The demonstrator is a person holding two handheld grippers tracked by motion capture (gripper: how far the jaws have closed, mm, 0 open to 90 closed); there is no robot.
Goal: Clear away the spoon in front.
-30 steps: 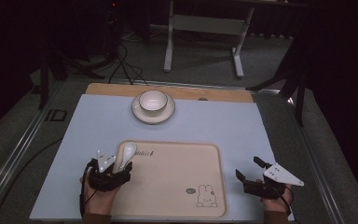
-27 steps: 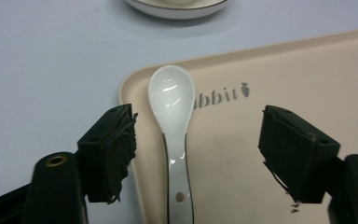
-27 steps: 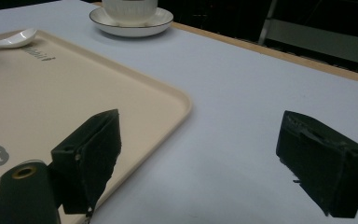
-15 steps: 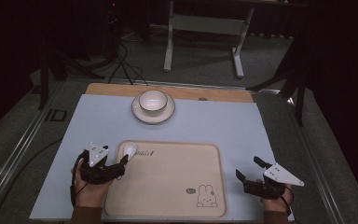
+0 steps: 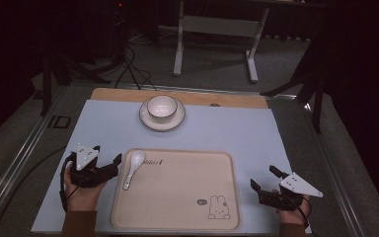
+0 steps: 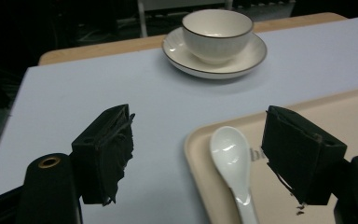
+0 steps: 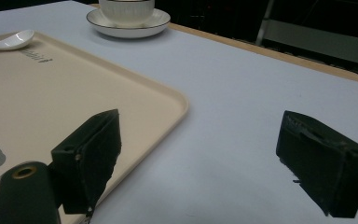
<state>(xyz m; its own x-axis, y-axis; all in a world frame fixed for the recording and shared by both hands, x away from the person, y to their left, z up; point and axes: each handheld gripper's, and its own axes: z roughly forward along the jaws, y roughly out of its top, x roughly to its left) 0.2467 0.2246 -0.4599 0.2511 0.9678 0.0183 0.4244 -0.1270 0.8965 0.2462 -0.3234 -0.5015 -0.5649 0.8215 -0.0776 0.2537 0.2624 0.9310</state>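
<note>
Left gripper (image 5: 109,167) is backing off the white ceramic spoon (image 5: 132,168) with jaws spread (nothing between them); retreating straight is avoiding a nudge.

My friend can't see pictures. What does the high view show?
A white spoon lies on a beige tray, with the open left tongs beside it. Open right tongs wait by the tray's other side; a bowl sits on a saucer behind.
</note>
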